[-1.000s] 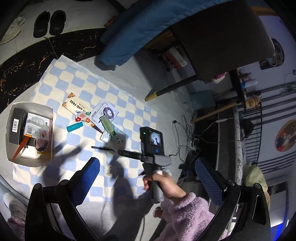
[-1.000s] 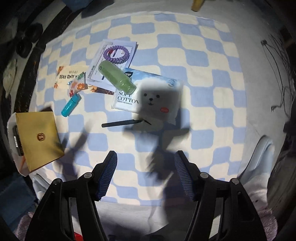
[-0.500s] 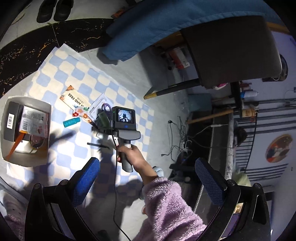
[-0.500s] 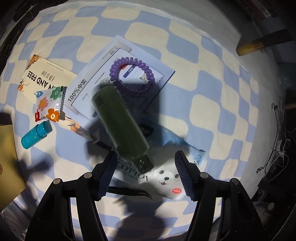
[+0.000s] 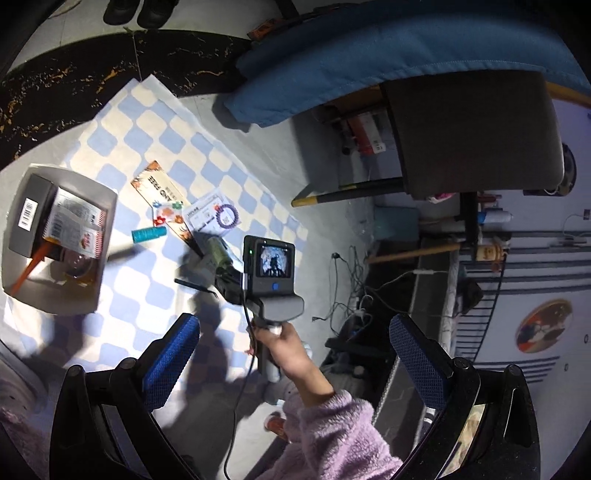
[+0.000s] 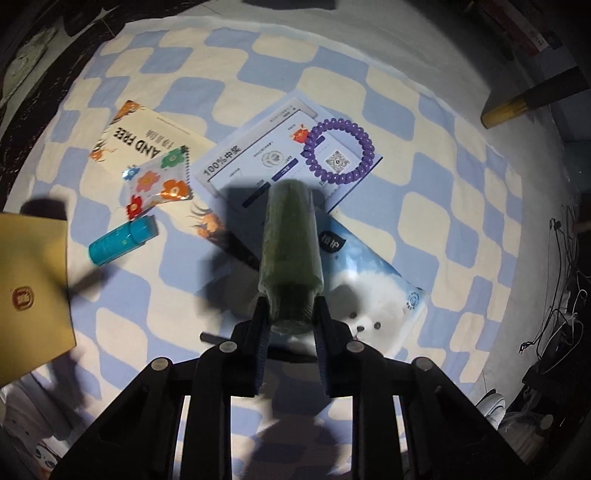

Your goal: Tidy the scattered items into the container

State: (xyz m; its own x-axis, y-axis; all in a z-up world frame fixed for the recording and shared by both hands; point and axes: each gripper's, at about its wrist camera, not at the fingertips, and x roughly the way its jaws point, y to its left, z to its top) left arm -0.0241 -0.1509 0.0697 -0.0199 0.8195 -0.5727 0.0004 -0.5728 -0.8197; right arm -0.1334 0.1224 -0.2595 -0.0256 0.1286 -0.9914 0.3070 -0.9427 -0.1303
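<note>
My right gripper is shut on the cap end of a green bottle, which lies over a tissue pack on the checkered cloth. The bottle also shows in the left wrist view. Around it lie a purple hair ring, a white leaflet, a floral sachet, a teal tube, a card and black tweezers. My left gripper is open and empty, high above the floor. The grey container sits at the left, holding boxes and packets.
A gold box lies at the cloth's left edge. A dark chair with a blue cover stands beyond the cloth. Cables and shelves crowd the right side. Shoes sit at the top.
My right gripper has dropped down onto the green bottle and closed its fingers around the cap end. The left gripper's view has shifted only slightly.
</note>
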